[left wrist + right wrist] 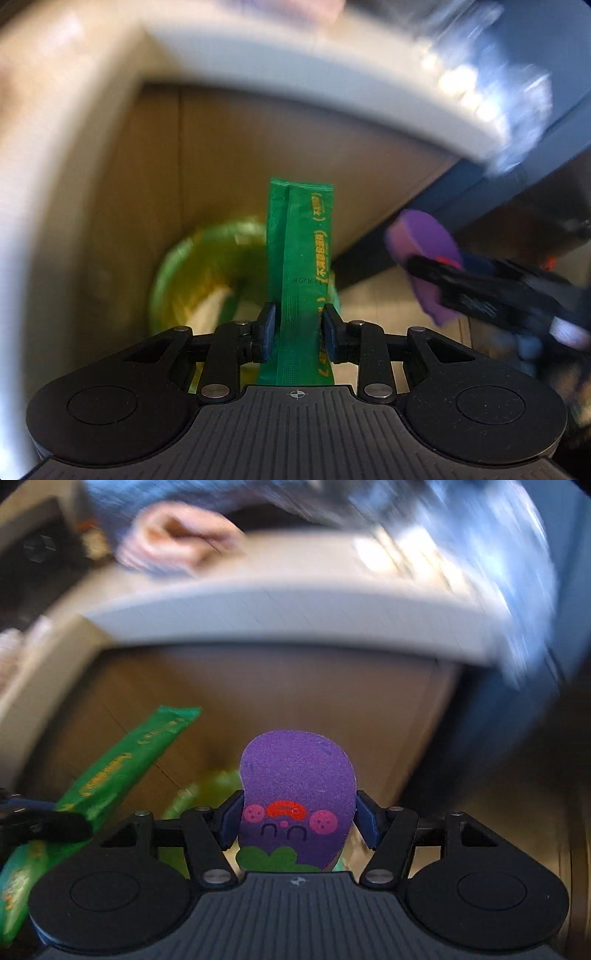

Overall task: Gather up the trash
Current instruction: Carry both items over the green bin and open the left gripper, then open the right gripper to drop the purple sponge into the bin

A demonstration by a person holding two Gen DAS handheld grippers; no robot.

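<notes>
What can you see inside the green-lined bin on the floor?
Inside the bin, under its green liner, a pale whitish patch shows near the bottom, too blurred to identify. The green packet held by the left claw covers the bin's right side.

Open bin (192,280) below table edge (295,92)

Pale tabletop edge (332,96) sweeping blurred across the far side, brown wood-look floor (229,155) beneath. Dark blue panel (491,184) slanting at right. Bright glare on a blue surface (480,554) far right.
</notes>
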